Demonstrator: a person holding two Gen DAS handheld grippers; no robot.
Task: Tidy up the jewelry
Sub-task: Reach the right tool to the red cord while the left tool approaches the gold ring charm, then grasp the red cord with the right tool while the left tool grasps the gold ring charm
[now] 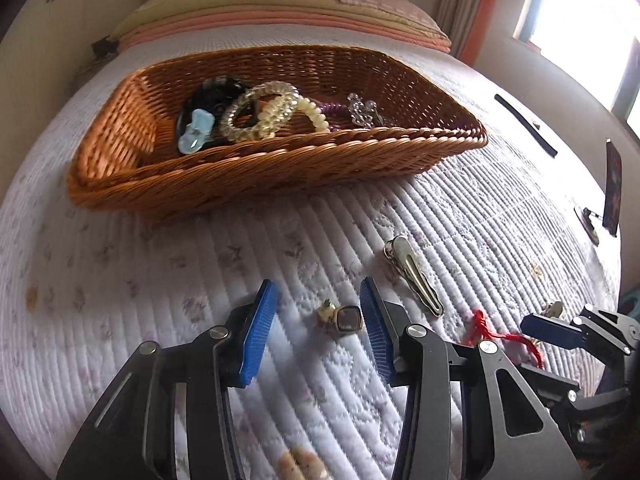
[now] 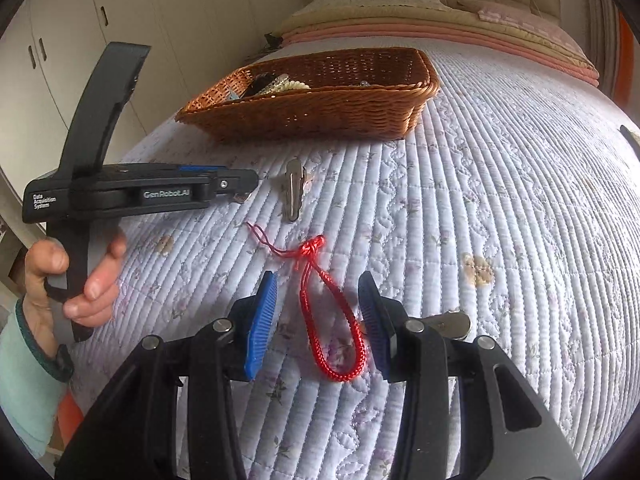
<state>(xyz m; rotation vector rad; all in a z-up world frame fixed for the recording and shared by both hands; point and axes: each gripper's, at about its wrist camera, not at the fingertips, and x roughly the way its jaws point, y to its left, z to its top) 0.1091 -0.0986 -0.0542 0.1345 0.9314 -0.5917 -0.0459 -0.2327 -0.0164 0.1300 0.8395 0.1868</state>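
A wicker basket (image 1: 256,168) on the quilted bed holds hair ties, a black clip, a pale blue clip and beads; it also shows in the right wrist view (image 2: 320,112). My left gripper (image 1: 318,332) is open low over the quilt, with a gold ring with a dark stone (image 1: 344,319) between its fingers. A silver hair clip (image 1: 416,274) lies to its right. My right gripper (image 2: 318,320) is open, straddling a red cord bracelet (image 2: 332,320). A silver clip (image 2: 452,322) lies partly hidden behind its right finger. The left gripper (image 2: 240,184) shows from the side.
Folded blankets and pillows (image 1: 280,12) are stacked at the head of the bed. A black strip (image 1: 524,124) and a phone on a stand (image 1: 612,188) sit on the bed's right side. White wardrobes (image 2: 80,40) stand to the left.
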